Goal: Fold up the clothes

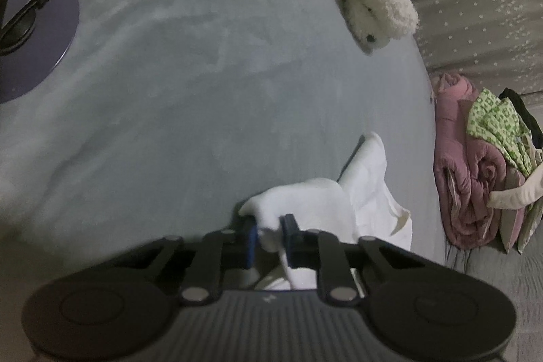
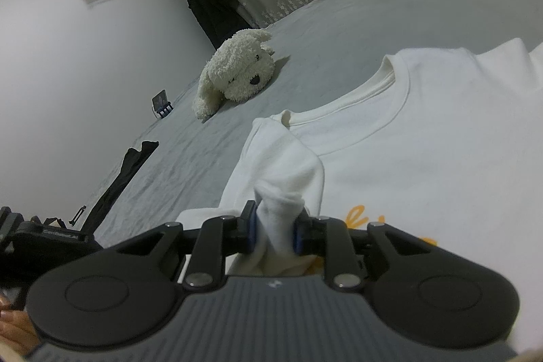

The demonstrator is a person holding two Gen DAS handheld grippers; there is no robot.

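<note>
Both grips set: left gripper (image 1: 268, 234) and right gripper (image 2: 274, 231) each pinched tight on bunched white sweatshirt (image 2: 424, 151), lying on grey bed (image 2: 339, 33). Next: lift together, fold across.

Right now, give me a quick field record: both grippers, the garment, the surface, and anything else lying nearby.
left gripper: shut on white shirt fabric
right gripper: shut on a bunched sleeve of it
shirt: spread on bed, collar open, orange print near right gripper
nearby: plush dog on bed; pink blanket with clothes at edge
</note>
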